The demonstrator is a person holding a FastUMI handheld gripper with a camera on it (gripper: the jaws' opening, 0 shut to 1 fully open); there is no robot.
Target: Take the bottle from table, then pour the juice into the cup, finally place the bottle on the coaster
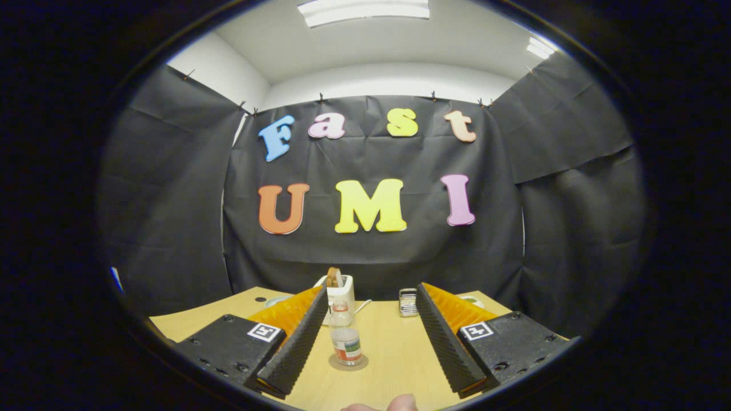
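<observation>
Seemingly, the task is being brought to its close: the bottle [345, 339] is being shown upright on the round coaster [348, 363], little juice left inside, though the pouring cannot be confirmed. The gripper [372, 334] is being held wide open around it, its fingers touching nothing. A toaster [341, 290] is being seen beyond on the table [394, 348].

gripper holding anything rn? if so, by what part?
Nothing held. The fingers are open; the bottle stands on the coaster between them, untouched.

Bright ceiling panels [363, 11] overhead; sharp centre, edges bent, perhaps slightly soft.
</observation>
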